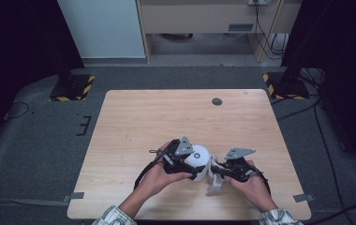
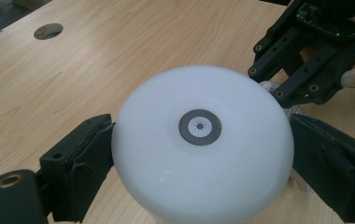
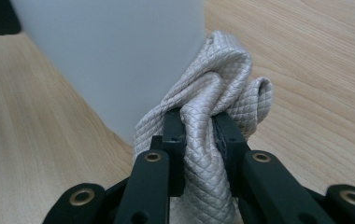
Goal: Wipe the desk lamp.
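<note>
1. A light wooden table [image 1: 134, 117] is seen from above, with a small round dark hole [image 1: 217, 101] near its far edge.
2. Both grippers are held close together over the near part of the table, the forearms entering from the bottom of the high view.
3. The left gripper [image 1: 189, 165] is closed around a white rounded object [image 2: 202, 149]; in the left gripper view its two black jaws are pressed against opposite sides of the object.
4. A small grey ring-shaped mark [image 2: 200, 127] is seen at the centre of the white object's broad face.
5. The right gripper [image 1: 217, 169] is clamped on a bunched, quilted off-white cloth [image 3: 208, 126]; in the right gripper view the fabric is pinched between the nearly closed jaws and folds out above them.
6. The cloth is pressed against the side of the white object, whose smooth pale wall fills the upper left of the right gripper view.
7. In the high view a part of the cloth [image 1: 214, 185] is seen just below the right gripper, near the table's front edge.
8. Whether the white object rests on the table or is lifted cannot be told.
</note>
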Available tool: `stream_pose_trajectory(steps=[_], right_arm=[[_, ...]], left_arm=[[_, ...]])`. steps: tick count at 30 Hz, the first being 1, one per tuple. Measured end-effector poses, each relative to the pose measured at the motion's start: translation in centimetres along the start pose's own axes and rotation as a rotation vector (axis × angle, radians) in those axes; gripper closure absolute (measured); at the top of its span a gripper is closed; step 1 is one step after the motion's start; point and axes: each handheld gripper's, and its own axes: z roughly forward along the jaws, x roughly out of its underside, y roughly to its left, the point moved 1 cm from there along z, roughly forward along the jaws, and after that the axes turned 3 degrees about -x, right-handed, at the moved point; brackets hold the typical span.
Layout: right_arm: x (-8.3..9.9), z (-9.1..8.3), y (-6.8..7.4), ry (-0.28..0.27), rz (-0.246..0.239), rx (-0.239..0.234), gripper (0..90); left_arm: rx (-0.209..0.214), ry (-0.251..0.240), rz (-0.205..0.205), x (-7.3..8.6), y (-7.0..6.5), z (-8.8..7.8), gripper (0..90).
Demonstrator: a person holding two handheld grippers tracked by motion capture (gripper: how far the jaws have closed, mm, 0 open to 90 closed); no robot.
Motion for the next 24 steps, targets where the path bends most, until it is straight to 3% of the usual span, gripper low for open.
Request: stream_pose_trajectory(steps=[3, 13, 24], right_arm=[[-0.1, -0.2, 0.2, -0.008, -0.005, -0.001, 78.0], [-2.1, -3.1, 1.0, -0.137, -0.013, -0.024, 78.0], [-1.5, -2.1, 0.7, -0.100, -0.016, -0.011, 78.1]], left_arm=[[0.001, 0.001, 0.001, 0.0, 0.0, 0.0, 8.3], [0.002, -0.001, 0.001, 0.0, 0.0, 0.0, 8.3], [0.001, 0.004, 0.004, 0.0, 0.0, 0.0, 8.3]])
